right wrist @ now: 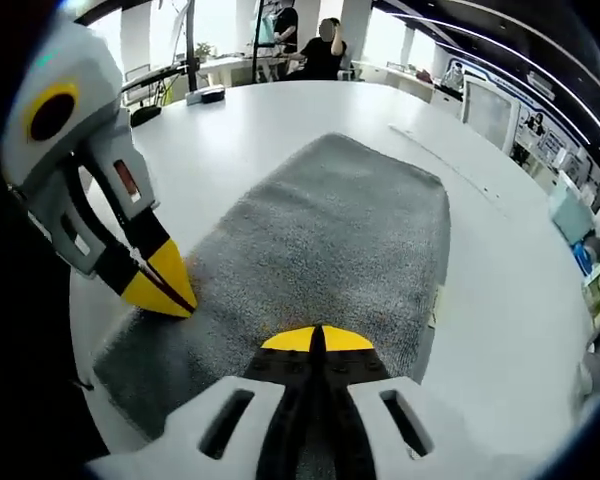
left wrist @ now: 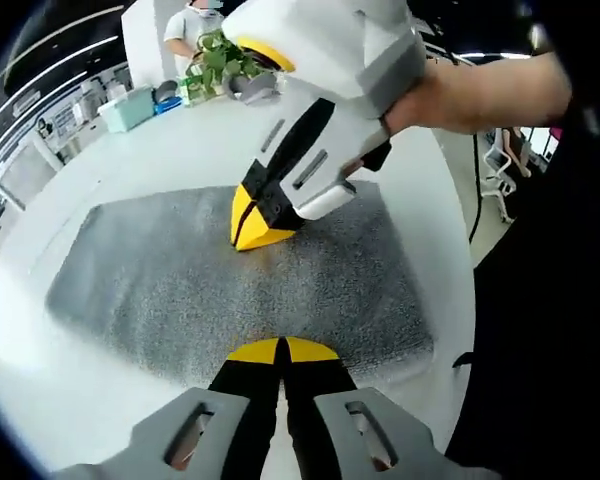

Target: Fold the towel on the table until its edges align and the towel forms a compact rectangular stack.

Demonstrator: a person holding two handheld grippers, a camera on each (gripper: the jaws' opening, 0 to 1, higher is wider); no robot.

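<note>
Grey fuzzy towel (left wrist: 230, 290) flat on white round tabletop (left wrist: 130, 160); both yellow-tipped tools (left wrist: 279, 350) (right wrist: 316, 340) closed, empty; potted plant (left wrist: 218, 62) from left gripper view.

You're looking at a speckled grey towel (left wrist: 230, 290) on a plain white desk (left wrist: 180, 140). Your left tongs (left wrist: 280, 352) and right tongs (right wrist: 317, 340) are black, yellow-tipped, on pale grey bodies.
</note>
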